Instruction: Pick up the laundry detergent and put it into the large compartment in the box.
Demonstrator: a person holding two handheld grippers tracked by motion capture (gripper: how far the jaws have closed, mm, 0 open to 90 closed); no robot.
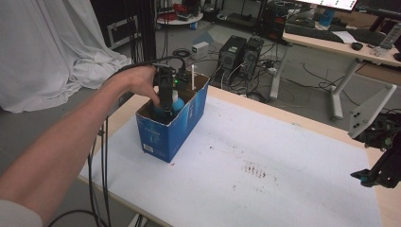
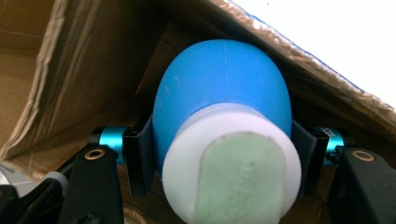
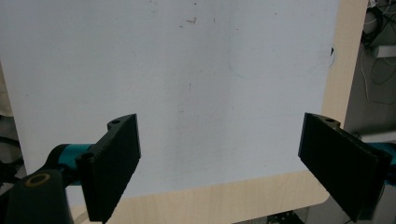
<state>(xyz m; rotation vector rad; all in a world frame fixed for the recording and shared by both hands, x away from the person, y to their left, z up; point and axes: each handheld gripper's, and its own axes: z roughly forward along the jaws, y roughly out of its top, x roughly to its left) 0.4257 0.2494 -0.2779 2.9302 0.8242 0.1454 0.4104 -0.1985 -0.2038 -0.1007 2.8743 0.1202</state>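
Note:
A blue bottle (image 2: 224, 88) with a white cap (image 2: 233, 168) sits between the jaws of my left gripper (image 2: 224, 161), which is shut on it. The bottle (image 1: 176, 101) is down inside an open blue cardboard box (image 1: 168, 130) at the table's left side, and the left gripper (image 1: 165, 101) reaches into the box from above. At the table's right edge my right gripper (image 1: 366, 177) hovers. In its own view the right gripper (image 3: 219, 168) is open with nothing between its pads, above the white mat (image 3: 187, 84).
A white mat (image 1: 255, 165) covers most of the wooden table (image 1: 283, 113), with reddish marks near its middle. Cables hang off the left edge. Behind the table stand computer towers (image 1: 239, 54), a desk and a white cloth (image 1: 47, 47).

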